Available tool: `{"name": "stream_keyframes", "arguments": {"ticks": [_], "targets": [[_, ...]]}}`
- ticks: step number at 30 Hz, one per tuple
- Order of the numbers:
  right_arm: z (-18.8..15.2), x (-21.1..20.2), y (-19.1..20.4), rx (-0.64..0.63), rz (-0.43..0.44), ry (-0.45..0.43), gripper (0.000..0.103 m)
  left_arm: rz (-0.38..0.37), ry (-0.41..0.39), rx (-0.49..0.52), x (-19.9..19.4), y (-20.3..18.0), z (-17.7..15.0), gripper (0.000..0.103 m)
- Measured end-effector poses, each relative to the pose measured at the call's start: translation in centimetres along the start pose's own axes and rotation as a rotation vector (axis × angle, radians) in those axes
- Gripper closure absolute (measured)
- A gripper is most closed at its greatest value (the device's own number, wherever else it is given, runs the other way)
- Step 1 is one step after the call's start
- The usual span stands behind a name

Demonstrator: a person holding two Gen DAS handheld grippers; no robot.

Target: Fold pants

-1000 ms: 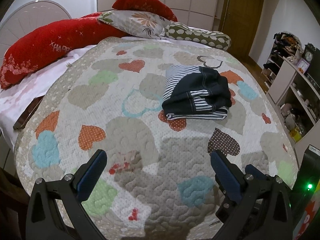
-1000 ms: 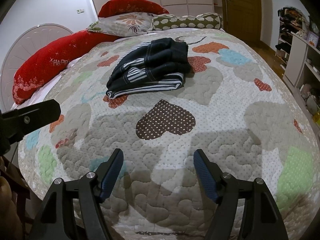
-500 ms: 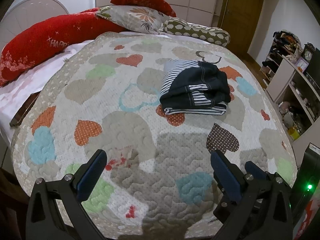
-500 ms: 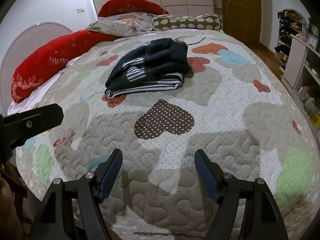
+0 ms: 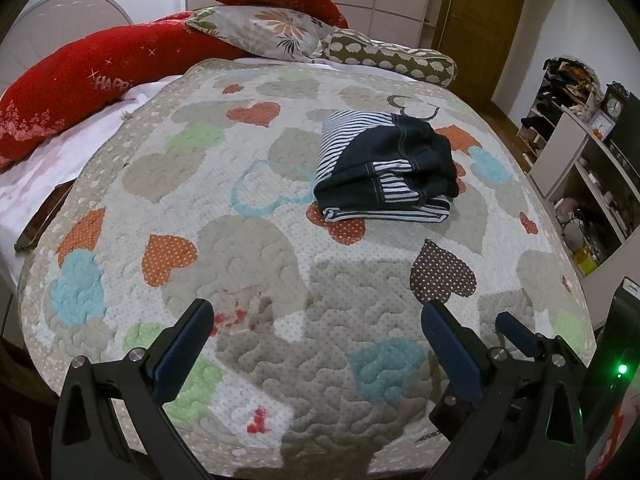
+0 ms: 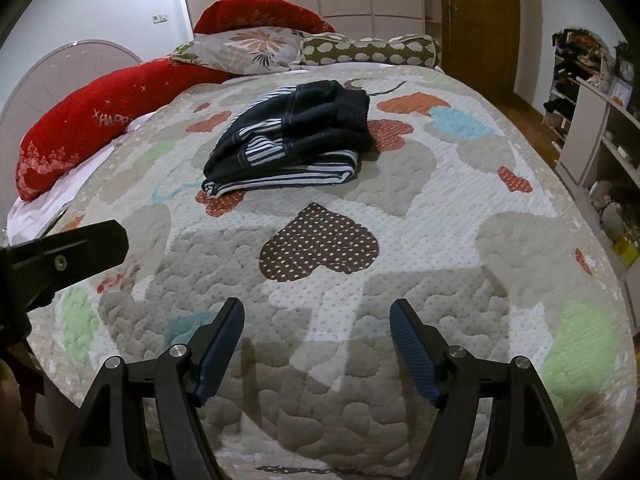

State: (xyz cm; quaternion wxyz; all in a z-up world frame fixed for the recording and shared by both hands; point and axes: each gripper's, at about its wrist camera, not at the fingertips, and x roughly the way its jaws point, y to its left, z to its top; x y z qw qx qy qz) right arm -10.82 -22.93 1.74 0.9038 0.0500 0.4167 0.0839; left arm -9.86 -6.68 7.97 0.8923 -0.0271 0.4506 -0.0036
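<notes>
Holding my left gripper (image 5: 316, 322) and right gripper (image 6: 316, 320) spread wide, both released, well short of the pants (image 5: 386, 170) lying folded on the quilt (image 5: 256, 248), 2 grippers over its near edge.

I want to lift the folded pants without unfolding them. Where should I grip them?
Probably the thick folded edge of the pants at the right, from that side: layers join there, while loose striped ends show at the near left. Both jaws stand open.
</notes>
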Motion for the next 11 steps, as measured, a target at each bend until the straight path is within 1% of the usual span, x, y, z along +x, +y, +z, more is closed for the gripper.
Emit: {"name": "stream_keyframes", "arguments": {"ticks": [5, 8, 11], "targets": [[0.0, -0.1, 0.1, -0.008, -0.003, -0.001, 0.024, -0.008, 0.005, 0.001, 0.1, 0.0, 0.1, 0.000], [0.2, -0.1, 0.2, -0.018, -0.002, -0.004, 0.024, -0.023, -0.010, 0.006, 0.2, 0.1, 0.4, 0.000], [0.6, 0.2, 0.2, -0.022, 0.000, -0.005, 0.023, -0.023, -0.010, -0.012, 0.9, 0.7, 1.2, 0.000]]}}
